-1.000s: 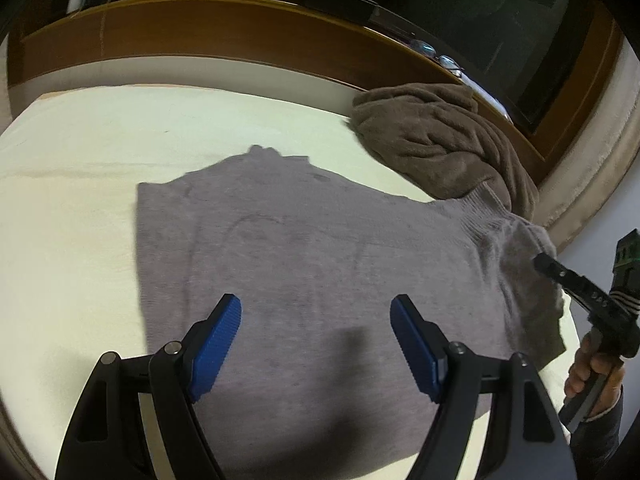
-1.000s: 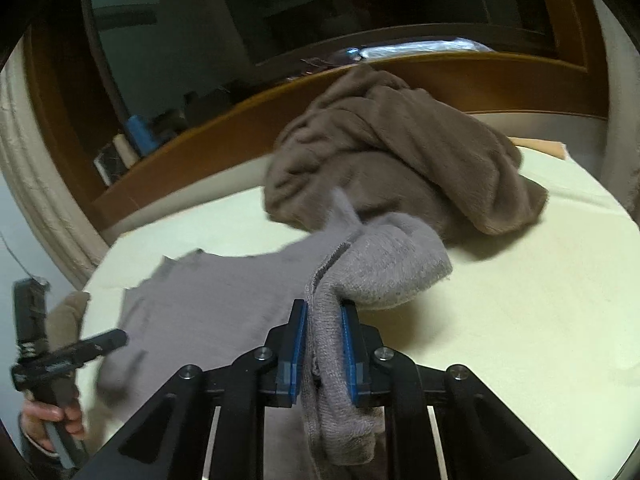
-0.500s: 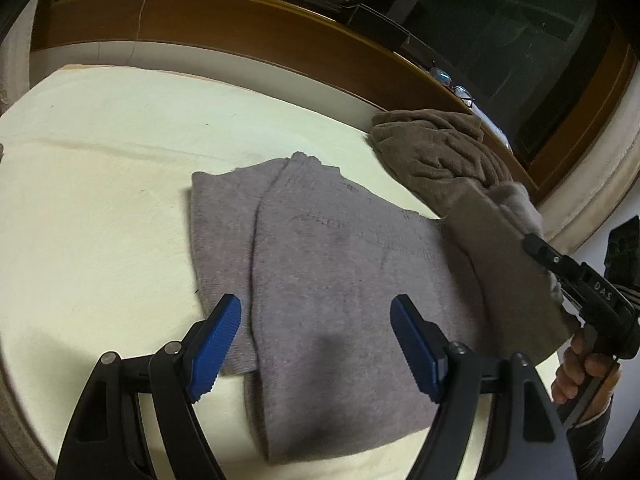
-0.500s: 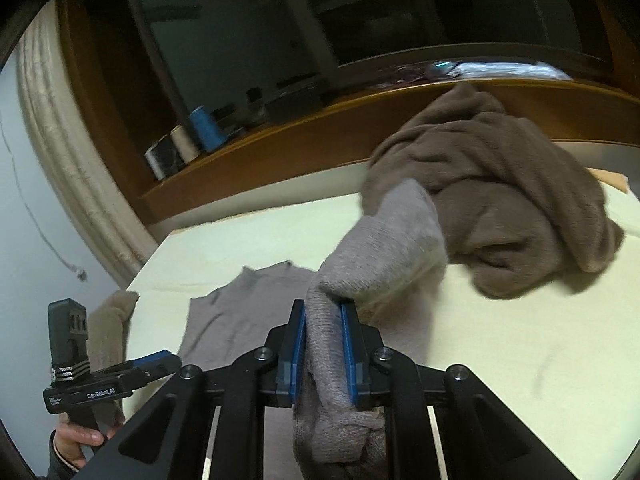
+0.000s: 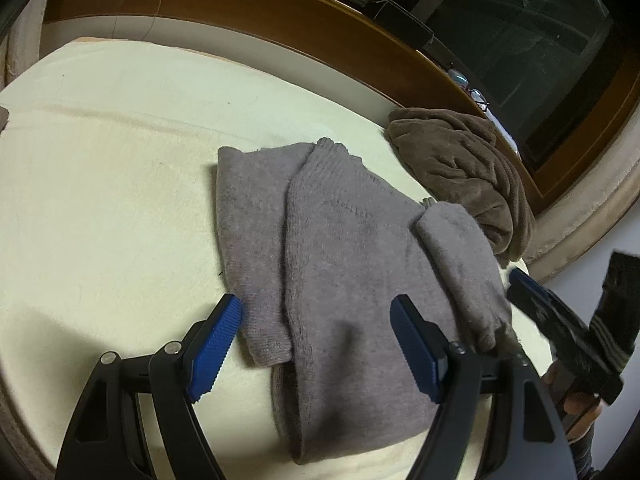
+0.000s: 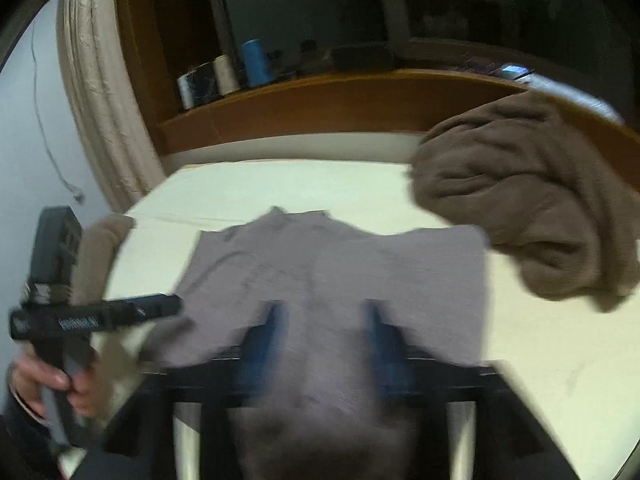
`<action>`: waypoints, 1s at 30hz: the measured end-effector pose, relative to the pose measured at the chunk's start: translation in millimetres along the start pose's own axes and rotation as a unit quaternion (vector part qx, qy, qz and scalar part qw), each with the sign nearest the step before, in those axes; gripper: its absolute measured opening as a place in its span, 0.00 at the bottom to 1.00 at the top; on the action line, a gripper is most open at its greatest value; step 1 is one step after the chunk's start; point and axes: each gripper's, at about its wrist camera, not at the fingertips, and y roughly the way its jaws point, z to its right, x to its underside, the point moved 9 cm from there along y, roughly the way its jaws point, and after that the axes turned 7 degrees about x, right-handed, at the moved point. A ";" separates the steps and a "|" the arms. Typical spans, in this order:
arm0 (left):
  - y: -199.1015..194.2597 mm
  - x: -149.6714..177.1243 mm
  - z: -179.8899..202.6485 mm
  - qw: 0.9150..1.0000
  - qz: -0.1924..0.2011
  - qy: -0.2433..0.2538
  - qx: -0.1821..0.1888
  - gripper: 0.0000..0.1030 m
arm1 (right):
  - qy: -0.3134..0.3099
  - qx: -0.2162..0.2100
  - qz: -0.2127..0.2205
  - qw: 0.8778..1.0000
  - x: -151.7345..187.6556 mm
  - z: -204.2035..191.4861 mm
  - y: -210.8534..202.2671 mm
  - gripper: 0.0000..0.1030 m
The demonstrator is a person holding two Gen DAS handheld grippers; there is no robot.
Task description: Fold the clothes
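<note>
Grey sweater (image 5: 352, 280): lies on the cream bed cover (image 5: 112, 208), near its right side in the left wrist view; both side panels are folded in over the middle, and a sleeve (image 5: 456, 256) lies along the right-hand fold.
Left gripper (image 5: 316, 344): hovers above the near hem of the grey sweater, blue pads spread wide, nothing between them.
Right gripper (image 6: 324, 332): blurred in its own view; its jaws are opening, blue pads now apart, with grey knit lying loose between and below them, not pinched.
Brown garment (image 5: 464, 168): a crumpled heap at the far right of the cover, just beside the grey sweater's shoulder.
Wooden ledge (image 5: 280, 12): runs behind the bed, under a dark window.
Thread spools (image 6: 240, 68): stand on the ledge, well apart from the clothes.
Hand (image 6: 44, 384): grips the left gripper's handle.
</note>
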 end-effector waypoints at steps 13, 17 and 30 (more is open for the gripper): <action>-7.9 -3.0 1.9 1.000 0.012 -0.002 0.013 0.78 | -0.097 0.094 -0.035 0.990 14.2 -25.8 38.7 0.86; -8.0 -1.9 0.2 1.000 0.011 0.000 0.018 0.78 | -0.057 0.131 -0.048 0.989 20.3 3.3 48.3 0.85; -4.5 -1.0 -0.2 1.000 0.005 0.000 0.019 0.78 | -0.055 0.148 -0.046 0.986 18.3 24.4 53.2 0.57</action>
